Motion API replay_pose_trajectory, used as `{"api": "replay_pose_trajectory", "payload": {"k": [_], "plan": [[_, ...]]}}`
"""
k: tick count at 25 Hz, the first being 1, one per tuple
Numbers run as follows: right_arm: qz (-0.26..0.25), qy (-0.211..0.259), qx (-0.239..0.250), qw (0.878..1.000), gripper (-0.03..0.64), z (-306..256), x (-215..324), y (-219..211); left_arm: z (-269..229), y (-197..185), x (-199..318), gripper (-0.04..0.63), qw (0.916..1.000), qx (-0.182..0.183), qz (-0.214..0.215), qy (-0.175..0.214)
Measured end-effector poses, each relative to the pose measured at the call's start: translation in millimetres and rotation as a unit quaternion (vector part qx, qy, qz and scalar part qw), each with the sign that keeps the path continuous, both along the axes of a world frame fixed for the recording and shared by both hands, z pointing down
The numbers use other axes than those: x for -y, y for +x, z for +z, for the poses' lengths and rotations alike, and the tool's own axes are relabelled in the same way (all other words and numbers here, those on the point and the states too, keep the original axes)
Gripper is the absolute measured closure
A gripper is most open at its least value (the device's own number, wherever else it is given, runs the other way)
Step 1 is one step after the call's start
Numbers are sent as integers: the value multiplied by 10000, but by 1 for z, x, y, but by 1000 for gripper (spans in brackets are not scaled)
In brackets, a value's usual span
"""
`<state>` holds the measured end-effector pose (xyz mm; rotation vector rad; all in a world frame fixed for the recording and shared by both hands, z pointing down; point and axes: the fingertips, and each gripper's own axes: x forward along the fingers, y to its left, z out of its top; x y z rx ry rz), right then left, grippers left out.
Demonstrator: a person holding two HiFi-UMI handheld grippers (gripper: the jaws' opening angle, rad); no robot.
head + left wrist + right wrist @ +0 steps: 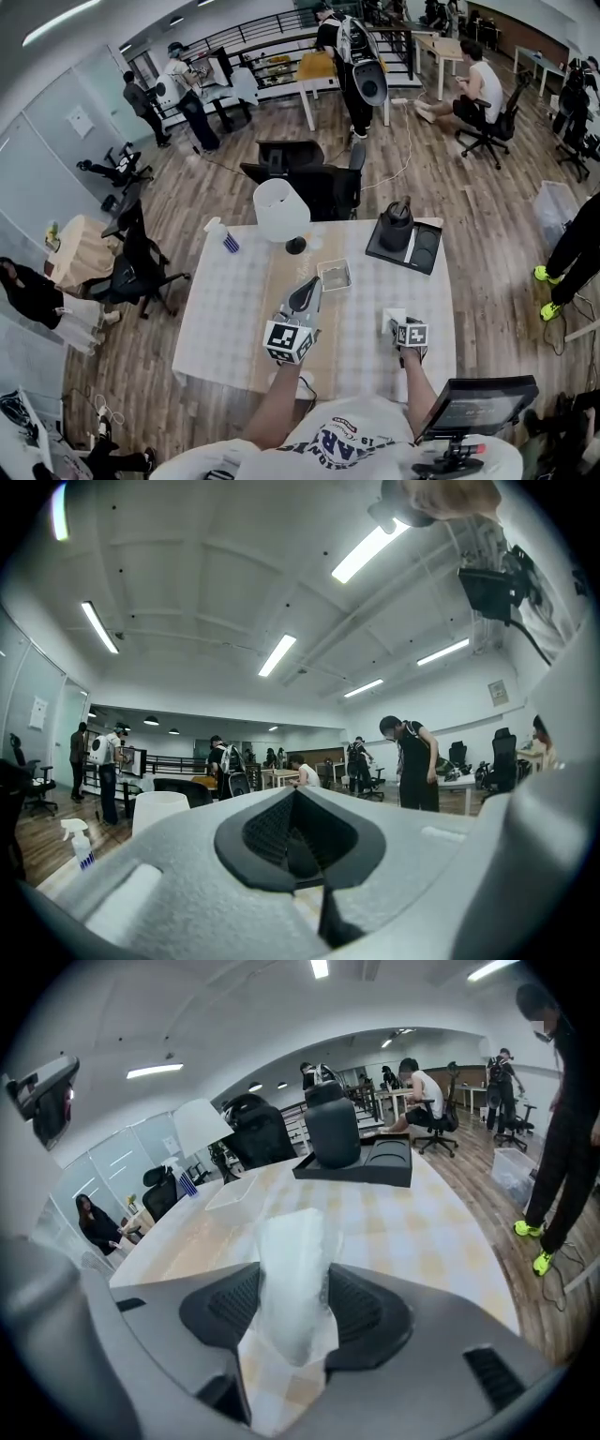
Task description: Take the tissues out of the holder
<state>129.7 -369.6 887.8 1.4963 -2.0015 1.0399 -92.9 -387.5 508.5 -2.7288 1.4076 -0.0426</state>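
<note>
Now — tissue point(292, 1279) outside clear holder point(334, 275)

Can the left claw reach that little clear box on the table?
Probably yes. The left claw sits just beside the clear box, with only bare table between them. Its jaws are shut, though, so it would need to open first.

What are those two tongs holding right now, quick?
Left tongs: closed, empty.
Right tongs: closed on a tissue pack.

Overhead, two low views — shared lamp point(280, 208)
</note>
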Motion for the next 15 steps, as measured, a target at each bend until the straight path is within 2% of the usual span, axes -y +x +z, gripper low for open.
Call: {"api": "replay_pose_trajectory", "payload": {"k": [5, 9, 15], "plan": [[-77, -316, -242, 9992, 393, 26, -15, 4, 1, -2, 1, 592, 10000, 19, -83, -22], [12, -356, -195, 9992, 391, 33, -14, 5, 1, -3, 5, 592, 9999, 18, -110, -8], [-186, -345, -384, 9985, 356, 31, -10, 2, -2, -1, 3, 592, 9999, 43, -100, -7]]}}
